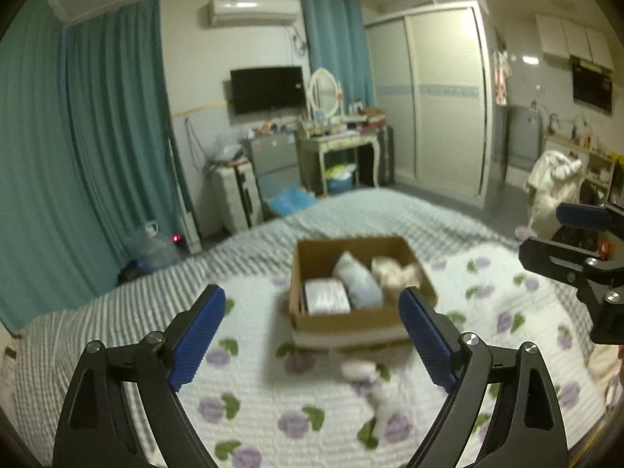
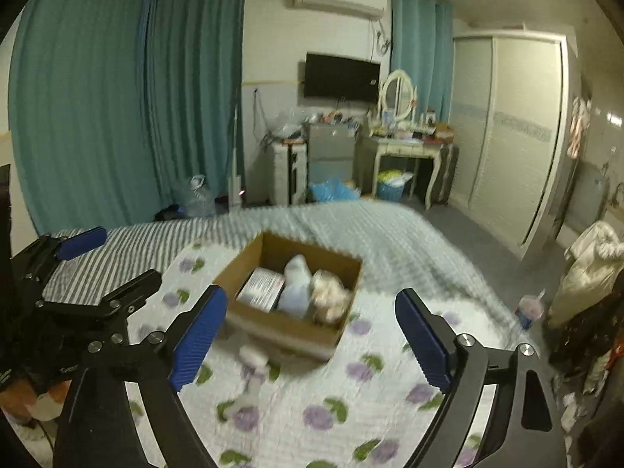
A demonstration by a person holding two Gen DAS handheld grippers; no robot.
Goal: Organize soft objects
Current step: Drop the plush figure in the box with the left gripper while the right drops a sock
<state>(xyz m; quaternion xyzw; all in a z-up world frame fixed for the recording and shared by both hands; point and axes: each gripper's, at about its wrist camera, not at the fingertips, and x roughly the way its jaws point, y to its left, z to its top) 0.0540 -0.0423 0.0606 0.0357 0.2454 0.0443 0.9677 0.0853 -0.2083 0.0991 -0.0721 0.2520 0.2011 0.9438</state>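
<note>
A white sock (image 1: 374,394) lies loose on the quilt (image 1: 273,409) just before the box (image 1: 351,318), likely next to go in. Both the left gripper (image 1: 312,329) and right gripper (image 2: 311,331) hover above, spread wide, empty.

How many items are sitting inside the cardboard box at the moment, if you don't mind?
3: a white packet at the left, a pale blue bundle in the middle, a beige plush at the right. More may lie hidden beneath.

bed (image 1: 117,312) | floral quilt (image 1: 273,409) | cardboard box (image 1: 351,319) | white sock (image 1: 380,401)
</note>
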